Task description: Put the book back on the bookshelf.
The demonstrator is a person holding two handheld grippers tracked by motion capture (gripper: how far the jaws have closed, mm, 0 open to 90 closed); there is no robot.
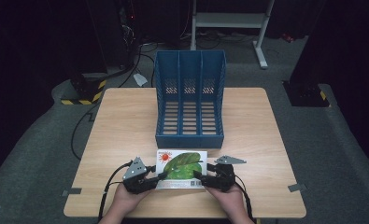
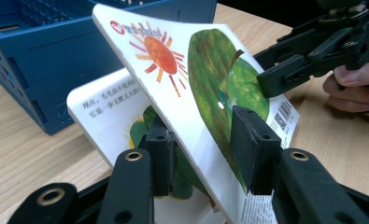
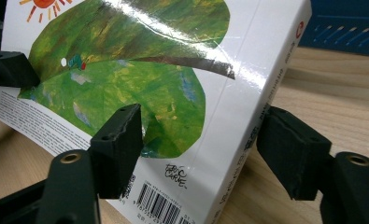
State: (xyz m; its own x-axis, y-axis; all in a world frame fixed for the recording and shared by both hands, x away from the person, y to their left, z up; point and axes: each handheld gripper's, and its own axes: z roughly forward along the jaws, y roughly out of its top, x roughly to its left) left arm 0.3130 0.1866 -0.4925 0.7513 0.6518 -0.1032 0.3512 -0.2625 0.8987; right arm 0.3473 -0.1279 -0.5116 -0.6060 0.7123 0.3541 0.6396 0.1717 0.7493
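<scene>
The blue file rack (image 1: 189, 100) stands upright mid-tabletop (image 1: 121, 126), its three slotted compartments holding nothing. Just in front of it lies the picture book (image 1: 182, 168), its back cover with the green leaf facing up. The left hand-held gripper (image 1: 155, 178) is clamped on the lifted cover at the book's left edge. The right hand-held gripper (image 1: 197, 176) straddles the spine side, jaws apart, pads not pressing.
</scene>
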